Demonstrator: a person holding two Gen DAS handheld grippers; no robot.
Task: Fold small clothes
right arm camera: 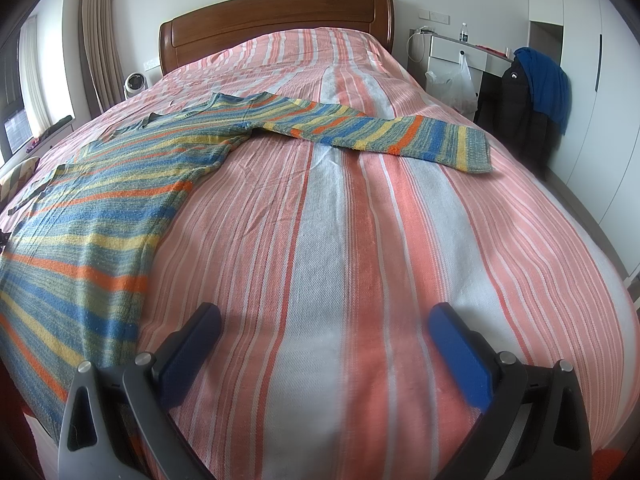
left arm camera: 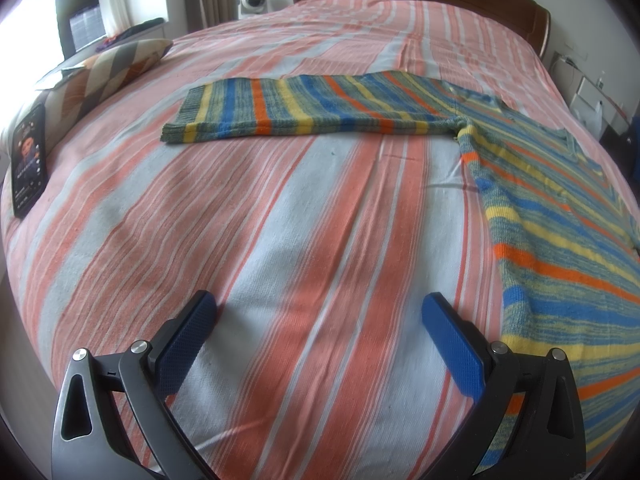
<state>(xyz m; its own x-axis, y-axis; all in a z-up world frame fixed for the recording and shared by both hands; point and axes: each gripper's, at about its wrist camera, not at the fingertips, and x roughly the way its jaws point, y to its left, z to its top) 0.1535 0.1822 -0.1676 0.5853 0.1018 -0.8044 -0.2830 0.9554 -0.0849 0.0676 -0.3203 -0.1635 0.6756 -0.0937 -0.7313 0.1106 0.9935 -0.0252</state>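
A striped knit sweater in blue, yellow, orange and green lies spread flat on the bed. In the left wrist view its body (left arm camera: 560, 216) is at the right and one sleeve (left arm camera: 304, 106) stretches left across the bed. In the right wrist view the body (right arm camera: 92, 196) is at the left and the other sleeve (right arm camera: 384, 132) stretches right. My left gripper (left arm camera: 319, 312) is open and empty over bare bedspread, left of the sweater's hem. My right gripper (right arm camera: 325, 322) is open and empty over bare bedspread, right of the sweater's hem.
The bed has a pink and white striped bedspread (left arm camera: 240, 220) and a wooden headboard (right arm camera: 276, 20). A phone (left arm camera: 29, 160) and a patterned cushion (left arm camera: 108, 70) lie at the bed's left edge. A chair with dark clothes (right arm camera: 532, 96) stands right of the bed.
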